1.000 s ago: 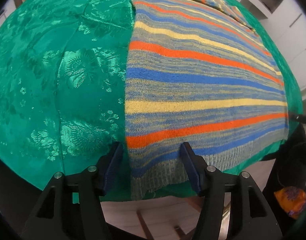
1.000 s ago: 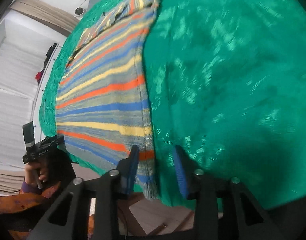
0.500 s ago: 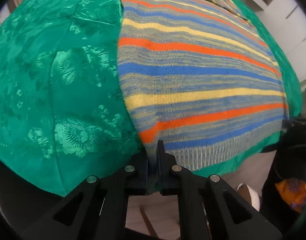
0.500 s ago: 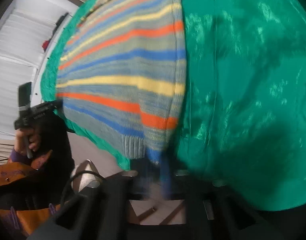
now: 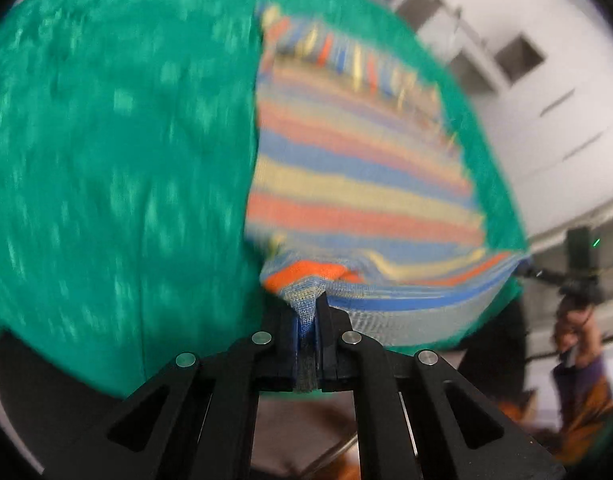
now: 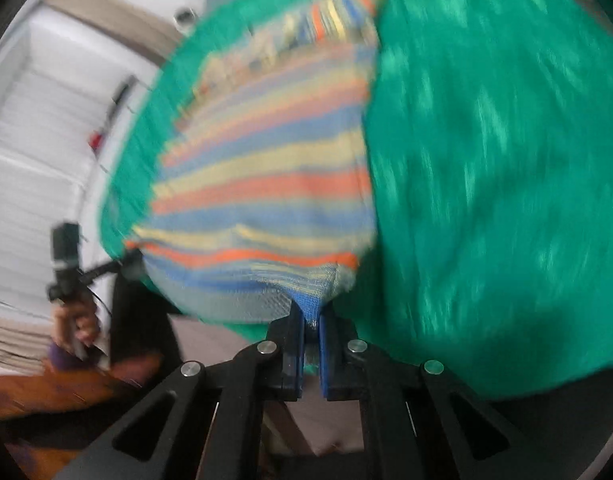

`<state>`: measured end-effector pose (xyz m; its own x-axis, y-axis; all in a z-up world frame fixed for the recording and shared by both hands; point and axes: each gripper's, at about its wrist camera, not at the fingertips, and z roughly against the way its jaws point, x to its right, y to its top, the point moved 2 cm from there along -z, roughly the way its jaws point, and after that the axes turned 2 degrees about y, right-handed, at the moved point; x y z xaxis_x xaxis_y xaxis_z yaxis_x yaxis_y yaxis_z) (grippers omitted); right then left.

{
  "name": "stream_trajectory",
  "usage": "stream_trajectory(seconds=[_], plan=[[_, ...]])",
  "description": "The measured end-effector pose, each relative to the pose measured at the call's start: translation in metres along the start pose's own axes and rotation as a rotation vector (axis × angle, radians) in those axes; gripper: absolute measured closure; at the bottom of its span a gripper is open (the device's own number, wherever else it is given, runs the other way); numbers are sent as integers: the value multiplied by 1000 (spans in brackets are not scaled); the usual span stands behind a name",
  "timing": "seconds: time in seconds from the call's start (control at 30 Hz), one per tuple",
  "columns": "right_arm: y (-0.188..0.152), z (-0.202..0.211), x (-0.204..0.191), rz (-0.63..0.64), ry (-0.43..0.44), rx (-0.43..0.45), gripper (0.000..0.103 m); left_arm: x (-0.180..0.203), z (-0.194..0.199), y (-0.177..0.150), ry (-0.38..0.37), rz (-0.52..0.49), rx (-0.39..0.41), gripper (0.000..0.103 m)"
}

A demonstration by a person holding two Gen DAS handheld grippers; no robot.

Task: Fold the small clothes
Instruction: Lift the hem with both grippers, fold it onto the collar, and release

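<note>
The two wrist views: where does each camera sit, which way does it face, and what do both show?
Left wrist view: sits on the left tool, facing down along its fingers at the striped knitted sweater on the green patterned tablecloth; the tool is shut on the hem's left corner.
Right wrist view: sits on the right tool, facing the same sweater and cloth; it is shut on the right corner.
Shared: sweater, cloth, and each view shows the other tool held in a hand.
</note>
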<state>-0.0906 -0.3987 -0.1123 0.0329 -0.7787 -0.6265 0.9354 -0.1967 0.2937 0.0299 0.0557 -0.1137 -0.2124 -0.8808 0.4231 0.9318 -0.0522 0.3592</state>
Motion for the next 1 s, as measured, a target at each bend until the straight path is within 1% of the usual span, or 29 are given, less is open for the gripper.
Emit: stream_trajectory(seconds=[0.07,0.1,0.13,0.2,0.27,0.3,0.33,0.4,0.5,0.57,0.63,0.7,0.73,0.77,0.8,0.83,0.87,0.9,0.93,0.97,1.0], plan=[[30,8,-4,3,25,59,98,2,8,39,-33,23,75,100],[54,11,-5,3,32,105,98,3,9,64,-35,33,118,100],[71,12,-6,8,31,136,98,3,7,84,-32,33,144,100],[116,8,-4,24,23,211,98,2,-2,126,-26,38,180,100],[154,-3,-1,21,14,244,98,-1,-19,173,9,31,191,100],[181,-14,4,15,0,262,98,-2,-30,191,24,34,192,100],[199,-22,8,9,-5,267,98,-5,-43,213,38,43,187,100],[237,-41,19,-5,-30,268,98,-10,-68,246,58,63,168,100],[290,-75,44,-53,-36,245,97,-22,-105,287,91,88,128,100],[313,-94,59,-70,-42,222,97,-26,-125,298,107,92,101,99],[328,-108,71,-84,-43,214,97,-29,-145,310,133,80,80,99],[339,-120,85,-123,-4,207,96,-33,-158,320,143,88,66,93],[345,-126,92,-155,28,203,94,-39,-162,328,140,124,66,92],[348,-126,98,-184,42,217,91,-45,-160,333,120,161,71,86],[351,-123,103,-211,56,247,85,-49,-155,335,93,197,84,73],[353,-114,107,-229,64,296,82,-55,-142,338,63,235,129,61],[353,-102,109,-232,70,349,77,-59,-131,339,72,246,166,34],[352,-89,108,-221,68,385,77,-62,-119,339,94,248,210,20],[350,-82,105,-207,65,382,77,-64,-104,336,121,237,255,18],[348,-78,99,-178,62,364,77,-64,-98,333,123,222,263,18],[346,-78,89,-123,58,315,77,-64,-94,330,112,202,252,18]])
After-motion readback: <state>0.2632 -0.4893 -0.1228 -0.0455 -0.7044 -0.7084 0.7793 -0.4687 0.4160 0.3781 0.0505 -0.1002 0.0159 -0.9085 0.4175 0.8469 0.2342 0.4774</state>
